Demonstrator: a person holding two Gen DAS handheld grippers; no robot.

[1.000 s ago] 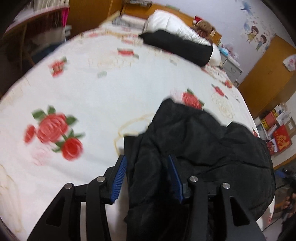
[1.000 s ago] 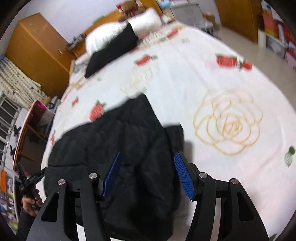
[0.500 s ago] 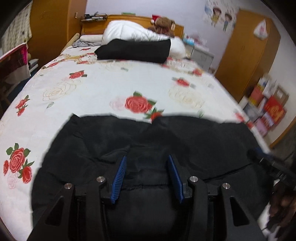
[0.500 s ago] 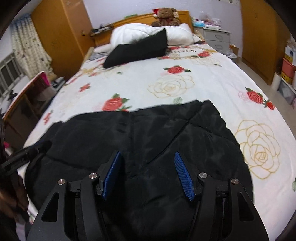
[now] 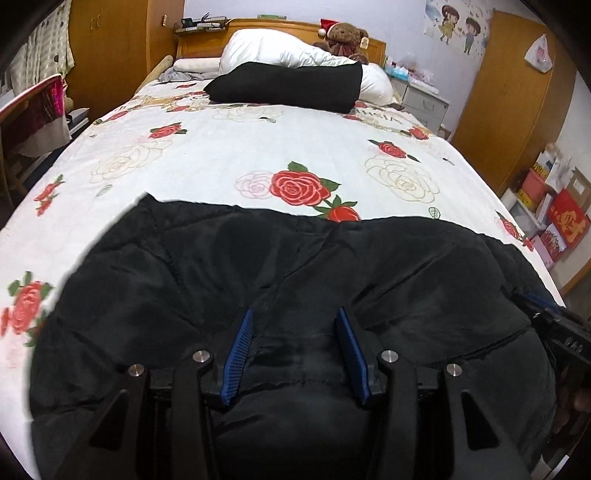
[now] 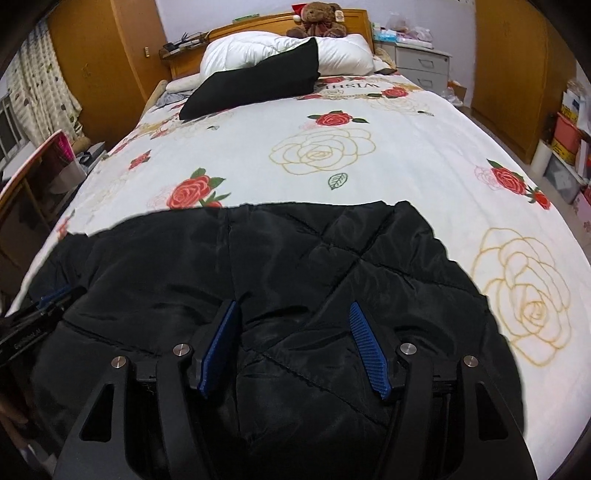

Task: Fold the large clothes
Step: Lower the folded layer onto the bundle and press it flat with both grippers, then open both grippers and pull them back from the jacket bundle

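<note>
Covering floral sheet (image 5: 229, 147): puffy quilted jacket (image 5: 295, 266)

Both wrist views look forward and downward, close over the black jacket (image 5: 332, 266), toward the headboard (image 6: 258, 22); each shares it.

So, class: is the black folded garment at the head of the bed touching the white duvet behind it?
Touching. The right wrist view shows the black folded garment lying against and overlapping the white duvet, no gap.

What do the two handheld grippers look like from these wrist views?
Both the left gripper and the right gripper have matte black angular frames with triangular cutouts, silver round bolt heads, and ribbed blue pads. No cables or sleeves show.
</note>
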